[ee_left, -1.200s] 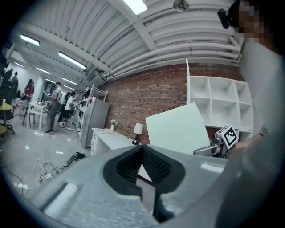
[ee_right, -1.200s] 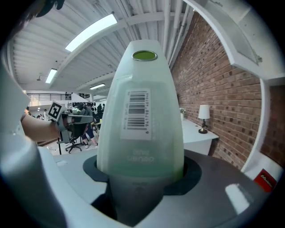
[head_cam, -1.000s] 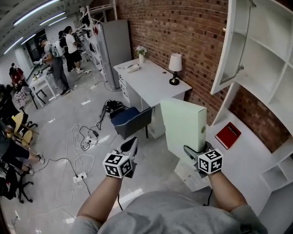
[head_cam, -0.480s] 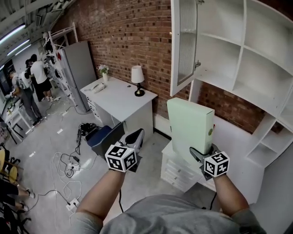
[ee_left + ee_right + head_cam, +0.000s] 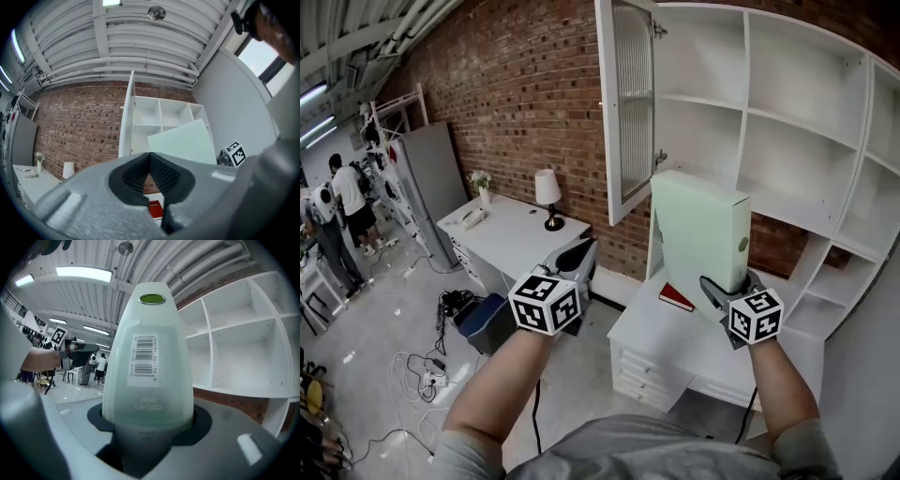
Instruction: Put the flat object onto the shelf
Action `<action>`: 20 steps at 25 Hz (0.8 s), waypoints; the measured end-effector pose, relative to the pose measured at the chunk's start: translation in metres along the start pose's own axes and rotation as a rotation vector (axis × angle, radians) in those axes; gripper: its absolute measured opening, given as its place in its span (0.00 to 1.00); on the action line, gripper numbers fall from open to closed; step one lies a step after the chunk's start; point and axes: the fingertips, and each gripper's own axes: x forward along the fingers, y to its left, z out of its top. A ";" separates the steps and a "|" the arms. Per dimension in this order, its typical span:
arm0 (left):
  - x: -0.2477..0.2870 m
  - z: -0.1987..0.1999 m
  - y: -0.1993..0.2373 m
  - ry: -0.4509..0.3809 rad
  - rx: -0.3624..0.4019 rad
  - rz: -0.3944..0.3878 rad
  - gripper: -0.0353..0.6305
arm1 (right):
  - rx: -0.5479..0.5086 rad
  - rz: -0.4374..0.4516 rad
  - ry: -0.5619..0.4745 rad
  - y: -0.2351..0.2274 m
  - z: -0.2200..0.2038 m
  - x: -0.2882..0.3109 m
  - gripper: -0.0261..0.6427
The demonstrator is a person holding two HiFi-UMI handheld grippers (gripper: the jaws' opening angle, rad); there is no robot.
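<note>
Head view: both forearms stretched forward, grippers about level. Right gripper [image 5: 724, 292] fingers clamp the upright mint-green file box [image 5: 698, 234] by its lower end, before the white shelf [image 5: 787, 131]. Left gripper [image 5: 574, 261] fingers closed, empty.

light: bright, ceiling tubes [image 5: 84, 273] | edges: fisheye-warped | focus: foreground soft

The pale green box file [image 5: 698, 234], with a barcode label and a green finger hole on its spine, stands upright in the air, clamped at its bottom by the right gripper [image 5: 727, 286], just before the white shelf [image 5: 787, 122].
</note>
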 end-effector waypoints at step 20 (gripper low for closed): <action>0.083 0.155 -0.017 -0.087 0.144 -0.050 0.05 | -0.390 -0.287 -0.179 -0.126 0.278 0.012 0.48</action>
